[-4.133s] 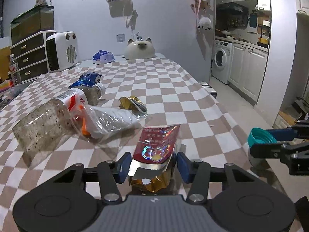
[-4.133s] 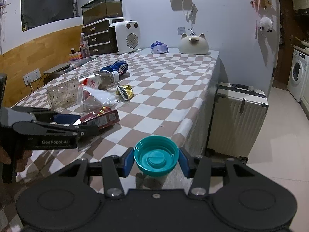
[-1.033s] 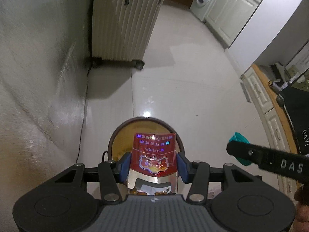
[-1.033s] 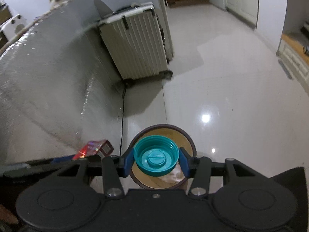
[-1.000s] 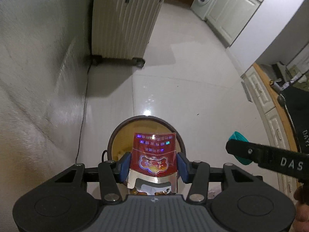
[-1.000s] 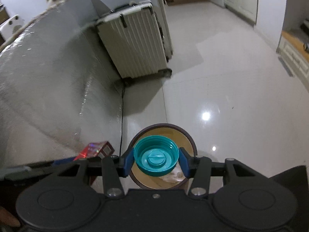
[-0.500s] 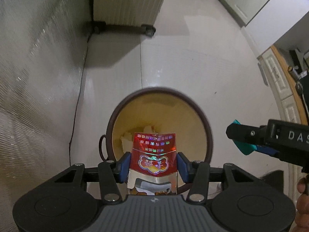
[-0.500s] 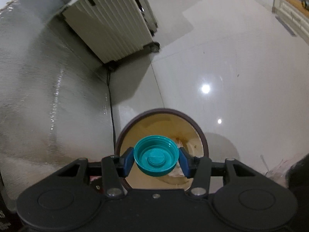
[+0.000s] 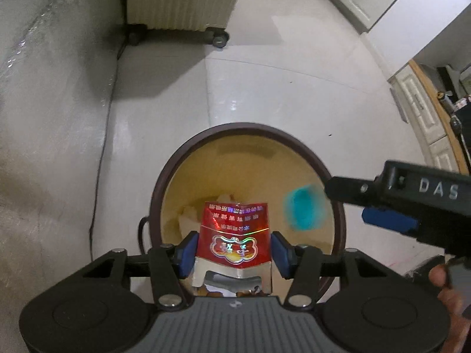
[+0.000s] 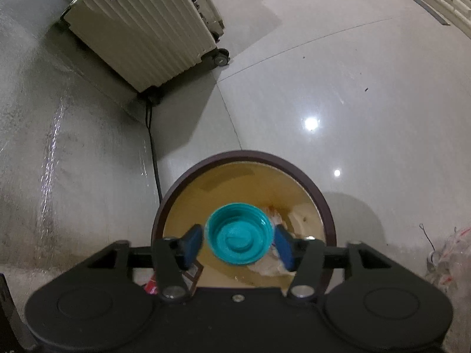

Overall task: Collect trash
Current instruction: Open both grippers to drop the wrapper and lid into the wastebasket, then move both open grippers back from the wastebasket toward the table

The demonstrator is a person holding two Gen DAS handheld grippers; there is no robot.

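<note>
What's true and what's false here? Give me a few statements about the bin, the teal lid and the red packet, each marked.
1. A ribbed suitcase stands on the floor beyond the round bin. True.
2. The right tongs clamp the teal lid. False: their jaws have just been opening; the lid is loose between them, over the bin.
3. The left tongs are empty. False: the red packet is between them; their jaws have just been opening.
4. The bin already holds crumpled paper. True.

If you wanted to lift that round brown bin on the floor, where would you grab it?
Probably take the bin by its far rim, coming straight down from above and pinching the wall, inside and outside. It looks too wide to squeeze across, but it stands upright with its top open, and the rim is thin.
</note>
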